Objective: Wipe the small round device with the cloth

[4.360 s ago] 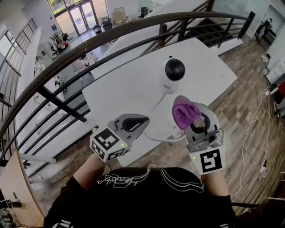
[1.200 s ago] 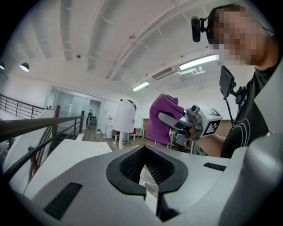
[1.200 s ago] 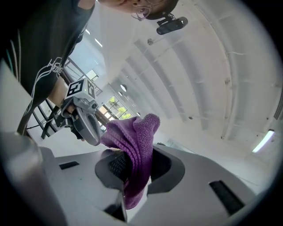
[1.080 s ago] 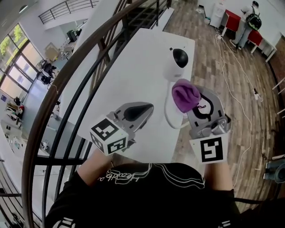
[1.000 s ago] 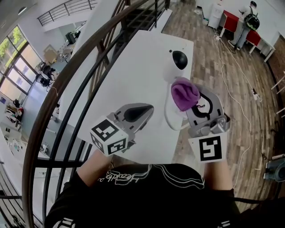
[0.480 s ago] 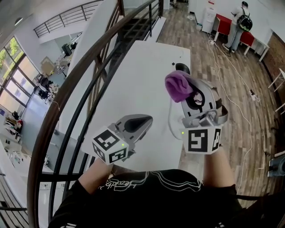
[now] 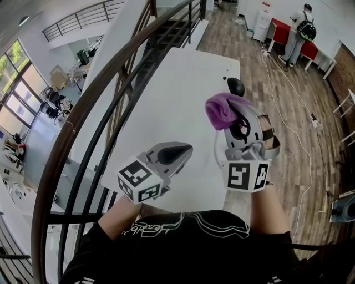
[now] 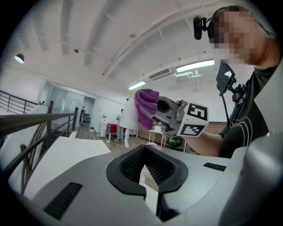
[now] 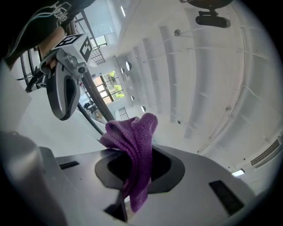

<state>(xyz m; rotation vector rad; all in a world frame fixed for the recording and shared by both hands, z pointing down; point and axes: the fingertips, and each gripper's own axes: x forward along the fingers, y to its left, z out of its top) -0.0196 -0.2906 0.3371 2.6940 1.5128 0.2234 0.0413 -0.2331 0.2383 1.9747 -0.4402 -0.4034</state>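
Dark metal railing (image 7: 83,111) curves down the left of the head view. Next is the left gripper (image 7: 186,149), over the near edge of the white table (image 7: 166,94). Its jaws are pressed together with nothing between them, tip aimed toward the right gripper (image 7: 232,118). That one is raised just to the right, jaws clamped on a bunched purple cloth (image 7: 221,110) that sticks out past the jaw tips. The small round device (image 7: 236,86), a black dome, sits on the table's far right part, just beyond the cloth and partly hidden by it. Cannot tell if the cloth touches it. 1 white cable (image 7: 214,151) lies on the table beside the right gripper. Wood floor (image 7: 288,111) at right, with 1 person (image 7: 302,16) standing far off.
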